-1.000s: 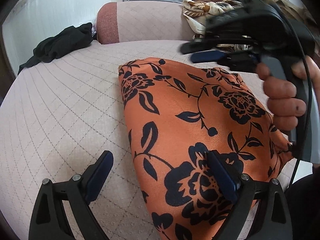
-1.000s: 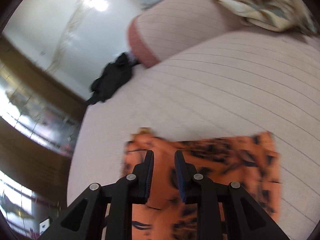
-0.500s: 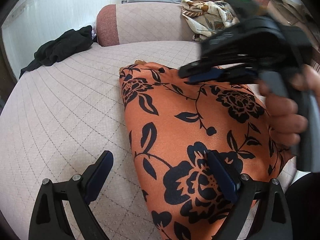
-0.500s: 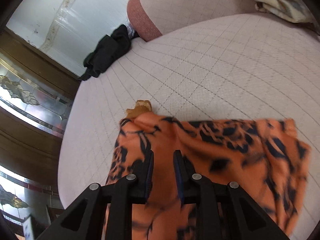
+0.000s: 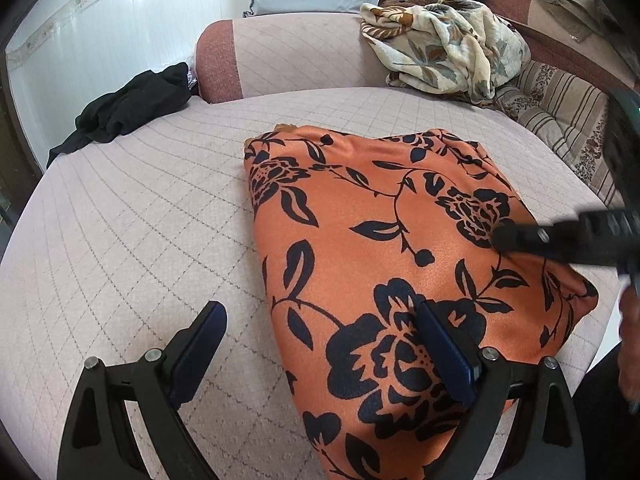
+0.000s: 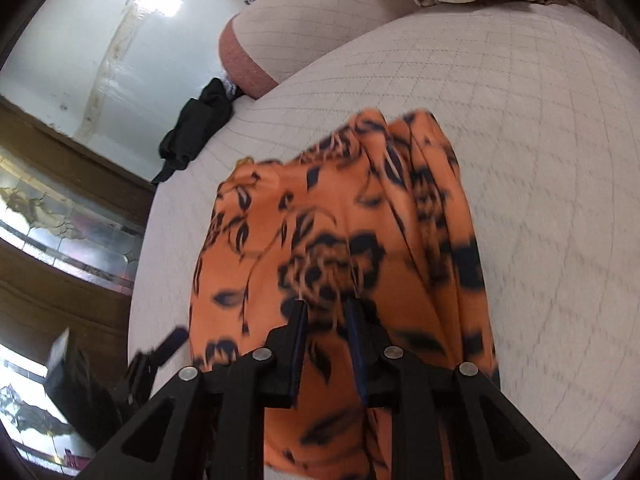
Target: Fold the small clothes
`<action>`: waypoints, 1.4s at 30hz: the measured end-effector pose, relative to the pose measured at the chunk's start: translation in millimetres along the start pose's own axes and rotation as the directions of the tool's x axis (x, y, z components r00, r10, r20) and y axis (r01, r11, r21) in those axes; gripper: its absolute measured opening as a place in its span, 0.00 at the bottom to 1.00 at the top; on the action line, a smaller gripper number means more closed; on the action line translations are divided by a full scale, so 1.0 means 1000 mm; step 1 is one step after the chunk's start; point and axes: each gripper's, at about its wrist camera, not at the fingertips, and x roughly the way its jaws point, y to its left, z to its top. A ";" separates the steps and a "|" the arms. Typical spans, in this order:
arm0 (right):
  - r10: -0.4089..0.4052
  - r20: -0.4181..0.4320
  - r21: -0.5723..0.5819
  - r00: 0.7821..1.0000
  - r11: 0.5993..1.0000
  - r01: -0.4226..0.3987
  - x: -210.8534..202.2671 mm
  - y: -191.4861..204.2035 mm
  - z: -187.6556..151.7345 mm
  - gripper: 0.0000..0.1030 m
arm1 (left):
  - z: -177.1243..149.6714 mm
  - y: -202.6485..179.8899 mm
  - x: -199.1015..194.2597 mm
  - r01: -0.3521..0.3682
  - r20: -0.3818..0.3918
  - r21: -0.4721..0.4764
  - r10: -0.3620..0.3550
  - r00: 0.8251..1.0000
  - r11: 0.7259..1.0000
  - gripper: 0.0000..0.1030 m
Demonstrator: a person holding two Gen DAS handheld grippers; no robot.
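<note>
An orange garment with black flowers (image 5: 360, 220) lies folded on the quilted pink bed (image 5: 140, 220). My left gripper (image 5: 318, 308) is open wide just above the bed. Its right finger (image 5: 440, 344) hangs over the garment's near end and its left finger (image 5: 200, 340) over bare quilt. My right gripper (image 5: 500, 236) reaches in from the right, its tip low over the garment's right side. In the right wrist view the right gripper (image 6: 326, 308) keeps a narrow gap between its jaws. The blurred garment (image 6: 320, 208) shows through that gap, and I see no cloth pinched.
A black garment (image 5: 132, 108) lies crumpled at the bed's far left. A pink bolster (image 5: 296, 52) runs along the back, with a cream floral cloth heap (image 5: 440, 52) and a striped cushion (image 5: 560, 120) to its right. A person's hand (image 5: 630, 340) shows at the right edge.
The right gripper has swept from over the garment's far part to its right side, jaw gap unchanged. The left gripper and the garment's left half have stayed put.
</note>
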 end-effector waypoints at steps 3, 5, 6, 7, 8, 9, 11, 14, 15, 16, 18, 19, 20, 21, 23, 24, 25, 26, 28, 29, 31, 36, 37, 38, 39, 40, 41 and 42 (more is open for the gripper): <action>0.026 0.046 -0.009 0.999 1.000 -0.026 -0.011 -0.005 -0.022 0.23 | -0.003 0.006 0.001 0.016 -0.006 -0.017 -0.016 1.000 1.000 0.93; 0.045 0.072 -0.004 0.996 0.999 -0.044 -0.016 -0.007 -0.035 0.23 | -0.006 0.009 -0.001 0.028 -0.010 -0.024 -0.028 1.000 0.999 0.93; 0.052 0.084 0.004 0.995 0.999 -0.052 -0.018 -0.009 -0.040 0.23 | -0.008 0.012 -0.003 0.034 -0.013 -0.027 -0.034 0.999 0.999 0.93; 0.056 0.092 0.012 0.994 0.998 -0.058 -0.021 -0.011 -0.046 0.23 | -0.011 0.014 -0.004 0.038 -0.013 -0.030 -0.038 0.999 0.999 0.93; 0.059 0.096 0.019 0.994 0.998 -0.061 -0.023 -0.012 -0.050 0.23 | -0.013 0.015 -0.006 0.040 -0.014 -0.032 -0.041 0.999 0.999 0.93; 0.059 0.097 0.024 0.994 0.998 -0.062 -0.024 -0.013 -0.056 0.23 | -0.016 0.018 -0.008 0.044 -0.014 -0.039 -0.044 0.999 0.998 0.93; 0.048 0.096 0.022 0.994 0.999 -0.050 -0.026 -0.013 -0.066 0.23 | -0.024 0.024 -0.011 0.055 -0.022 -0.062 -0.057 0.998 0.997 0.94; 0.011 0.093 0.010 0.996 1.000 -0.012 -0.027 -0.010 -0.079 0.23 | -0.034 0.031 -0.014 0.066 -0.034 -0.091 -0.069 0.997 0.994 0.97; -0.001 0.096 0.013 0.995 1.000 0.000 -0.027 -0.010 -0.082 0.23 | -0.037 0.032 -0.016 0.065 -0.034 -0.094 -0.069 0.997 0.993 0.97; -0.005 0.097 0.018 0.995 1.000 0.004 -0.027 -0.011 -0.085 0.23 | -0.039 0.032 -0.017 0.063 -0.035 -0.094 -0.067 0.997 0.994 0.97; 0.002 0.091 0.040 0.996 0.999 -0.006 -0.030 -0.015 -0.086 0.23 | -0.042 0.032 -0.023 0.054 -0.027 -0.085 -0.056 0.998 0.995 0.97; 0.004 0.086 0.050 0.996 0.999 -0.009 -0.032 -0.016 -0.086 0.23 | -0.042 0.031 -0.026 0.049 -0.023 -0.078 -0.051 0.998 0.996 0.97; 0.007 0.077 0.061 0.997 0.998 -0.012 -0.035 -0.016 -0.085 0.23 | -0.043 0.030 -0.030 0.041 -0.014 -0.066 -0.042 0.999 0.997 0.97; 0.011 0.073 0.066 0.997 0.998 -0.016 -0.040 -0.017 -0.085 0.23 | -0.043 0.028 -0.032 0.031 -0.007 -0.054 -0.032 0.999 0.998 0.97; 0.027 0.093 0.073 0.995 0.997 -0.033 -0.052 -0.017 -0.084 0.23 | -0.043 0.028 -0.039 0.019 0.006 -0.047 -0.019 1.000 0.999 0.96; 0.035 0.116 0.072 0.993 0.996 -0.043 -0.060 -0.017 -0.084 0.23 | -0.041 0.028 -0.040 0.013 0.014 -0.048 -0.012 1.000 0.999 0.96; 0.039 0.130 0.068 0.991 0.997 -0.048 -0.066 -0.018 -0.083 0.23 | -0.041 0.028 -0.042 0.001 0.023 -0.049 0.000 1.000 0.999 0.96; 0.034 0.148 0.064 0.988 0.997 -0.044 -0.071 -0.019 -0.083 0.23 | -0.040 0.028 -0.043 -0.011 0.029 -0.047 0.013 0.999 0.999 0.96; 0.011 0.151 0.075 0.989 0.997 -0.023 -0.070 -0.022 -0.081 0.23 | -0.038 0.028 -0.042 -0.027 0.030 -0.042 0.028 0.999 0.999 0.96; 0.001 0.138 0.091 0.990 0.996 -0.014 -0.065 -0.026 -0.080 0.23 | -0.037 0.027 -0.040 -0.027 0.024 -0.040 0.028 0.999 0.999 0.96; -0.009 0.091 0.124 0.996 0.992 -0.002 -0.052 -0.035 -0.080 0.23 | -0.038 0.028 -0.038 -0.030 0.016 -0.039 0.030 0.999 0.999 0.96; -0.052 0.098 0.071 0.994 0.996 0.045 -0.058 -0.022 -0.074 0.23 | -0.037 0.028 -0.035 -0.018 0.009 -0.042 0.018 1.000 0.999 0.96; -0.054 0.103 0.070 0.993 0.996 0.047 -0.059 -0.019 -0.072 0.23 | -0.037 0.028 -0.034 -0.014 0.005 -0.046 0.015 1.000 0.999 0.96; -0.053 0.112 0.068 0.992 0.997 0.045 -0.062 -0.018 -0.069 0.23 | -0.036 0.028 -0.034 -0.009 0.001 -0.051 0.010 1.000 0.999 0.96; -0.052 0.125 0.066 0.991 0.997 0.044 -0.066 -0.016 -0.067 0.23 | -0.036 0.028 -0.033 -0.008 0.000 -0.054 0.008 1.000 0.999 0.96; -0.054 0.136 0.065 0.989 0.997 0.045 -0.067 -0.014 -0.064 0.23 | -0.036 0.028 -0.033 -0.005 -0.002 -0.056 0.005 1.000 0.998 0.96; -0.058 0.146 0.067 0.988 0.997 0.049 -0.068 -0.013 -0.061 0.23 | -0.036 0.028 -0.032 -0.004 -0.004 -0.056 0.004 1.000 0.998 0.96; -0.062 0.147 0.073 0.987 0.996 0.052 -0.067 -0.013 -0.059 0.23 | -0.036 0.027 -0.032 -0.004 -0.005 -0.056 0.004 1.000 0.998 0.96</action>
